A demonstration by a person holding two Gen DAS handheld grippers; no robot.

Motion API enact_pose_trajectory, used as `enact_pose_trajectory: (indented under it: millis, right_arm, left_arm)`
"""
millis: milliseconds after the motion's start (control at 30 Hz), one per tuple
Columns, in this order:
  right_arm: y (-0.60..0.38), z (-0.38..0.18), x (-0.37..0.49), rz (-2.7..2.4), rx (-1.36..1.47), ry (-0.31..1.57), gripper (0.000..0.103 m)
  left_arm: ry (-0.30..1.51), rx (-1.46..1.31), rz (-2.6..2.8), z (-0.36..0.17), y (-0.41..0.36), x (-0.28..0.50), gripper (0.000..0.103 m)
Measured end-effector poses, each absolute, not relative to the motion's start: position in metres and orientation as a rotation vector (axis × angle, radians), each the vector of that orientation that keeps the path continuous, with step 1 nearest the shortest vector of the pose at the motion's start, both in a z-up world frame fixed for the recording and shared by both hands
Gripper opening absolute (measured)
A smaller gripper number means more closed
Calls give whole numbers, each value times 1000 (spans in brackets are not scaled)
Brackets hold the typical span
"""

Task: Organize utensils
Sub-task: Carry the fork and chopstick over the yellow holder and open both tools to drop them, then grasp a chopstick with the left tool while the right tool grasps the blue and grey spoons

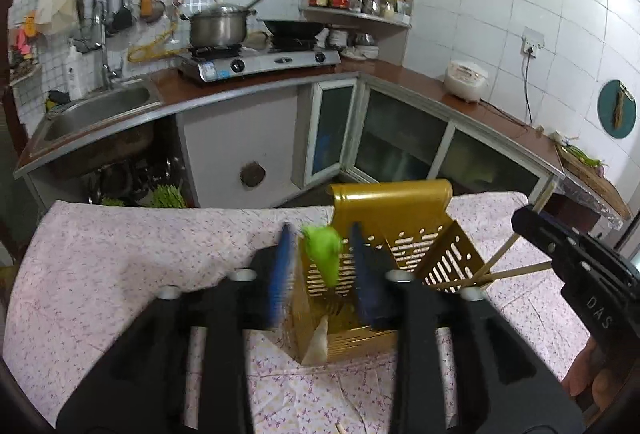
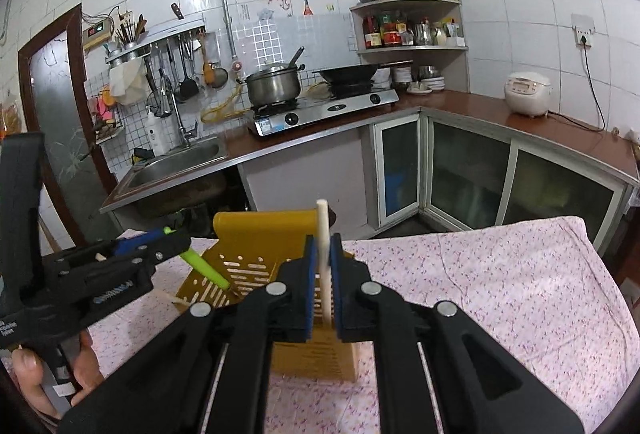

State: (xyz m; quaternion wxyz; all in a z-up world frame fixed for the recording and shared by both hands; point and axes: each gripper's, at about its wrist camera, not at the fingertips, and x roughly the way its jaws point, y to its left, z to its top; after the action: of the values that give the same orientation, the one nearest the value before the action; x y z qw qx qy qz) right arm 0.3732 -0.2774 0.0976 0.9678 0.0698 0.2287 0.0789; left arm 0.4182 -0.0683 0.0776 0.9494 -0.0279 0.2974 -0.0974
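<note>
A gold slotted utensil holder (image 1: 404,258) stands on the cloth-covered table, also in the right wrist view (image 2: 248,262). My left gripper (image 1: 320,254) is open above its left compartment; a fork with a green handle (image 1: 322,254) drops, blurred, between the fingers, tines down inside the holder, and it also shows in the right wrist view (image 2: 204,266). A white utensil handle (image 1: 316,344) leans at the holder's near corner. My right gripper (image 2: 323,254) is shut on a pale chopstick (image 2: 324,258) held upright over the holder. Chopsticks (image 1: 508,274) poke from the holder's right side toward the right gripper (image 1: 532,213).
The table wears a pink floral cloth (image 2: 500,294). Behind it runs a kitchen counter (image 1: 400,73) with a sink (image 1: 96,109), a gas stove (image 1: 260,61) with pot and wok, a corner shelf and a rice cooker (image 1: 466,79). A loose stick (image 1: 342,428) lies near the table's front edge.
</note>
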Motion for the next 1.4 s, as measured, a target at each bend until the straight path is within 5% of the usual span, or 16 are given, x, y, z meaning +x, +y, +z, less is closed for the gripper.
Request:
enact_pose_trajectory:
  millis: [100, 167, 200, 500, 667, 1400]
  right_arm:
    - [-282, 108, 363, 167, 155, 450, 10]
    - [-283, 117, 351, 176, 156, 430, 43]
    - [-284, 123, 343, 169, 156, 412, 51]
    - [-300, 147, 289, 63, 131, 419, 63]
    - [-311, 123, 268, 6, 119, 482, 71]
    - [-308, -20, 218, -80, 108, 718, 71]
  left_arm:
    - [568, -70, -203, 97, -64, 401, 55]
    - [553, -76, -206, 109, -62, 391, 61]
    - [542, -78, -197, 116, -60, 385, 66]
    - [527, -80, -127, 144, -26, 331, 98]
    - [609, -104, -105, 117, -3, 312, 98]
    - [814, -92, -117, -34, -26, 262, 98]
